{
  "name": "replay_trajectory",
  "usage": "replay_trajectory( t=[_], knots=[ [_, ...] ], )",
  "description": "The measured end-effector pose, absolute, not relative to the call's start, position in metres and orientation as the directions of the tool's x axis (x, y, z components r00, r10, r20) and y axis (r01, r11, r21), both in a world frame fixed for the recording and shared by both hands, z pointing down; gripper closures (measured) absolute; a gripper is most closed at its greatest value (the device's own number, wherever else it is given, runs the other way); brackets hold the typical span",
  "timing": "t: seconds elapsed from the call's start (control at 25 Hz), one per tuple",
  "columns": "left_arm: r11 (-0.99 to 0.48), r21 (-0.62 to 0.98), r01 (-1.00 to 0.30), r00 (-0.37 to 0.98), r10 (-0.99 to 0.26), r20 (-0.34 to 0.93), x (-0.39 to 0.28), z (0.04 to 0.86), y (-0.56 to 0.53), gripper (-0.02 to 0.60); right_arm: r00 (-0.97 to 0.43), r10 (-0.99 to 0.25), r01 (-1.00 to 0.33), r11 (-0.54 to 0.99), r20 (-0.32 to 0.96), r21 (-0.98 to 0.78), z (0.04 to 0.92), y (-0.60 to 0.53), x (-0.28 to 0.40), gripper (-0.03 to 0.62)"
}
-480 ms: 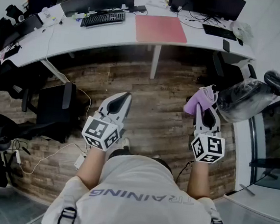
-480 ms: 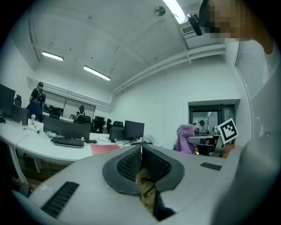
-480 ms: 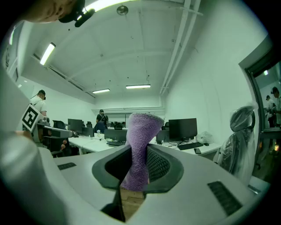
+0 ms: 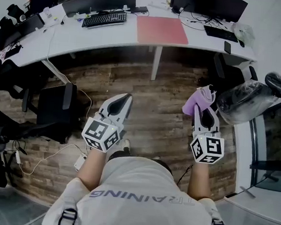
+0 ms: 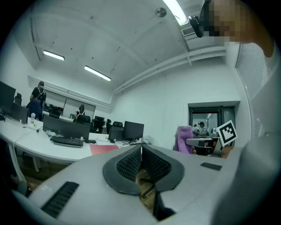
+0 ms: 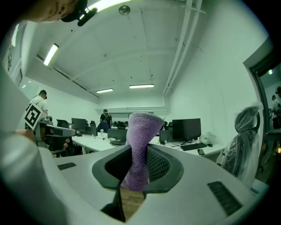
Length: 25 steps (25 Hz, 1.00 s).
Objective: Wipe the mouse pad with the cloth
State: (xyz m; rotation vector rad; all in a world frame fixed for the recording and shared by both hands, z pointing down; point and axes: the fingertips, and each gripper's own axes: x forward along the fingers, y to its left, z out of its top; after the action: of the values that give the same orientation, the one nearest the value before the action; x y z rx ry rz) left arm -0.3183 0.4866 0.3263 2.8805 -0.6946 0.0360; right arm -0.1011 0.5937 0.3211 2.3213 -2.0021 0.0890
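A red mouse pad [image 4: 162,29] lies flat on the long white desk [image 4: 88,35], far ahead of both grippers. A purple cloth [image 4: 199,101] sticks up from my right gripper [image 4: 203,110], which is shut on it; in the right gripper view the cloth [image 6: 139,147] stands clamped between the jaws. My left gripper [image 4: 123,101] is shut with nothing in it, its jaws meeting tip to tip in the left gripper view [image 5: 141,151]. Both grippers hover over the wooden floor, well short of the desk. From the left gripper view the mouse pad [image 5: 104,148] shows as a red strip.
A black keyboard [image 4: 104,19] lies left of the pad, with monitors [image 4: 96,0] behind it. A second keyboard [image 4: 220,33] and a phone [image 4: 227,45] sit to the right. A black chair [image 4: 51,110] stands at left, a plastic-wrapped chair [image 4: 248,99] at right.
My right gripper has shifted slightly left and back with the cloth, which now stands a little more upright. The left gripper has barely moved.
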Motion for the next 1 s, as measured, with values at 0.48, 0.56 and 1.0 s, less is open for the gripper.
replay_trajectory(
  t=[0.48,0.56,1.0],
  knots=[
    [-0.875,0.196,-0.442,0.897,-0.431,0.101,-0.33,0.346,0.455,0.545,0.151,-0.983,-0.987,-0.156,0.106,-0.033,0.332,0.561,-0.111,0.487],
    [-0.877,0.199,-0.437,0.9,-0.426,0.095,-0.336,0.348,0.441,0.545,0.157,-0.981,-0.986,-0.161,0.112,-0.028,0.333,0.548,-0.117,0.487],
    [-0.88,0.24,-0.409,0.912,-0.401,0.086,-0.376,0.365,0.348,0.545,0.212,-0.966,-0.975,-0.218,0.147,-0.029,0.342,0.473,-0.159,0.487]
  ],
)
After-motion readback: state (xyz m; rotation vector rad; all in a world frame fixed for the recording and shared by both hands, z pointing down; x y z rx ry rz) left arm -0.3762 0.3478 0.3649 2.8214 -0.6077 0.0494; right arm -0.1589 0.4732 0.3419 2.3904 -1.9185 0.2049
